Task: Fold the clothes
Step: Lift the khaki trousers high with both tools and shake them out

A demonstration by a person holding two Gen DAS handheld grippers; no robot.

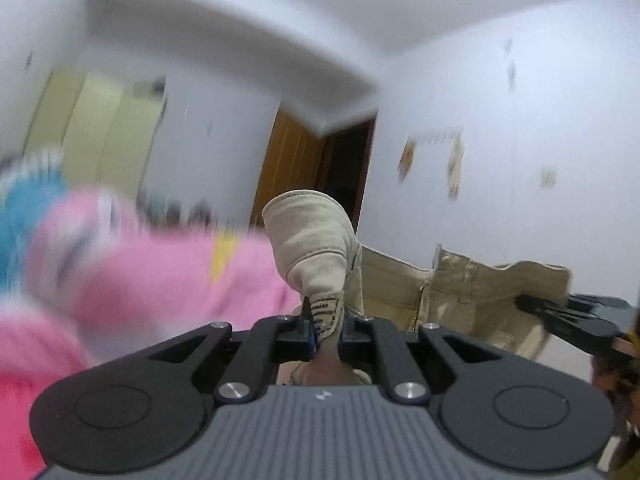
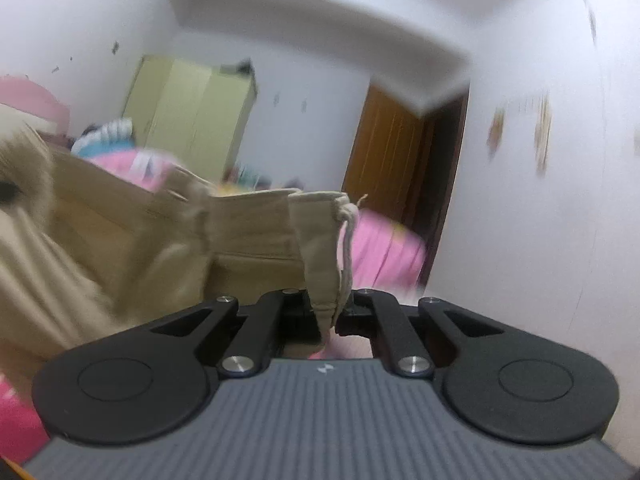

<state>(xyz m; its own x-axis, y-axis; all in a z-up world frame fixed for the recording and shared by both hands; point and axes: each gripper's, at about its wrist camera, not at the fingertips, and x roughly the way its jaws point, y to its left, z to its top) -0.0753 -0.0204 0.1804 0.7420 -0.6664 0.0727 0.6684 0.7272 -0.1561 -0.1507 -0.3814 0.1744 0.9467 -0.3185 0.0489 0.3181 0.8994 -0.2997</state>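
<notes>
A pair of beige trousers [image 1: 408,280] hangs in the air between both grippers, waistband up. My left gripper [image 1: 326,330] is shut on one waistband corner, where a label with dark print shows. The fabric bulges above its jaws. In the left wrist view the other gripper [image 1: 576,316] appears at the right, clamped on the far waistband end. In the right wrist view my right gripper [image 2: 328,316] is shut on a waistband corner of the trousers [image 2: 248,232], with a drawstring dangling beside it. The cloth stretches away to the left, blurred.
A pink bedcover [image 1: 152,276] with pink and blue bedding lies below and behind. A pale green wardrobe [image 2: 192,112] stands against the back wall, a brown door [image 2: 392,152] is ajar, and stickers [image 1: 456,164] dot the white wall on the right.
</notes>
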